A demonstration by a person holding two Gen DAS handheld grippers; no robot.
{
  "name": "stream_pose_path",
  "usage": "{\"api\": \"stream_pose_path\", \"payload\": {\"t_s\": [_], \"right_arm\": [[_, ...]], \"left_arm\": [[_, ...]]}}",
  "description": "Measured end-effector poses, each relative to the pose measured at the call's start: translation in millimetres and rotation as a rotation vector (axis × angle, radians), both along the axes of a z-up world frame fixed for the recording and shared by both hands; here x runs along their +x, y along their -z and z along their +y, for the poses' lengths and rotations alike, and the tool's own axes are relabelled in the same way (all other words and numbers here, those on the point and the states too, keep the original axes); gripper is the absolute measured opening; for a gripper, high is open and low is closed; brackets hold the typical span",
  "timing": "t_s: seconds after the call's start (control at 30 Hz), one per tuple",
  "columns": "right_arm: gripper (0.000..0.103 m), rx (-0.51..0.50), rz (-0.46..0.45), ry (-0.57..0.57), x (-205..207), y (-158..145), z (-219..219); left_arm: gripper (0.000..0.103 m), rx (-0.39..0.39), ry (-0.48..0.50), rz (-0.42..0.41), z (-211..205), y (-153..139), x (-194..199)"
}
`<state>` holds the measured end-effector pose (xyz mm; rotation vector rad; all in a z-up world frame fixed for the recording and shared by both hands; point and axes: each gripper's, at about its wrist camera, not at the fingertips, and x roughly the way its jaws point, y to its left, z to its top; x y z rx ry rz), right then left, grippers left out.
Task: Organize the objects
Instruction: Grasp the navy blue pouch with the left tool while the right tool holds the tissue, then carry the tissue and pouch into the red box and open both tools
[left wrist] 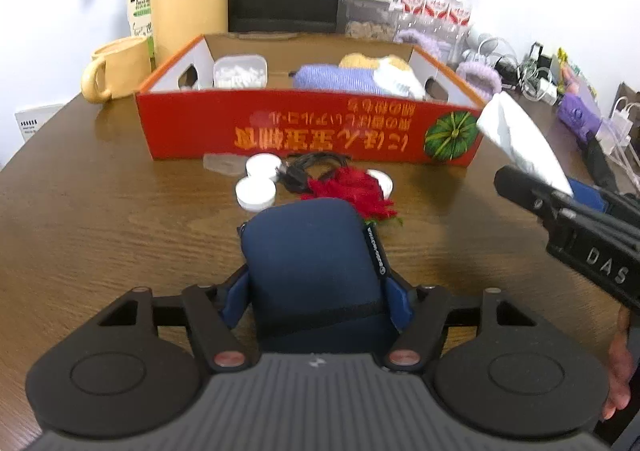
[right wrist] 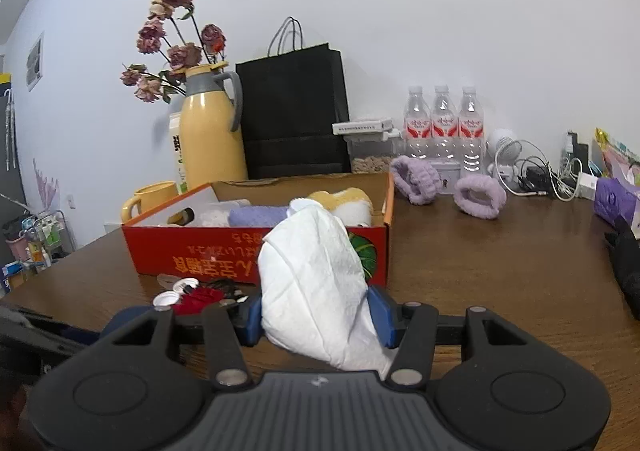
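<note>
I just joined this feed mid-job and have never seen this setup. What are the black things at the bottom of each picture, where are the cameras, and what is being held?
No robot here: a person holds a two-finger gripper in each hand, each with a camera looking along its fingers. In the left wrist view, the left gripper closes around a navy pouch on the wooden table. In the right wrist view, the right gripper holds a white tissue pack. Ahead stands a red cardboard box with soft items inside; before it lie white caps, a black cable and red fabric.
</note>
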<state>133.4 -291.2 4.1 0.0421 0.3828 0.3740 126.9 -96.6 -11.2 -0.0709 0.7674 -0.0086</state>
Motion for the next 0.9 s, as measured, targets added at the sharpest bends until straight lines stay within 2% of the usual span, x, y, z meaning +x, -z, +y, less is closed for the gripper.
{"api": "stream_pose_path", "payload": {"t_s": [0.3, 0.53, 0.9], "right_arm": [[0.051, -0.009, -0.052, -0.037, 3, -26, 24], [0.051, -0.031, -0.088, -0.048, 37, -50, 51], [0.051, -0.095, -0.051, -0.028, 127, -56, 93]], "left_arm": [[0.068, -0.014, 0.023, -0.132, 22, -49, 7], [0.068, -0.020, 0.005, -0.229, 41, -84, 47], [0.068, -0.037, 0.005, -0.250, 64, -85, 144]]}}
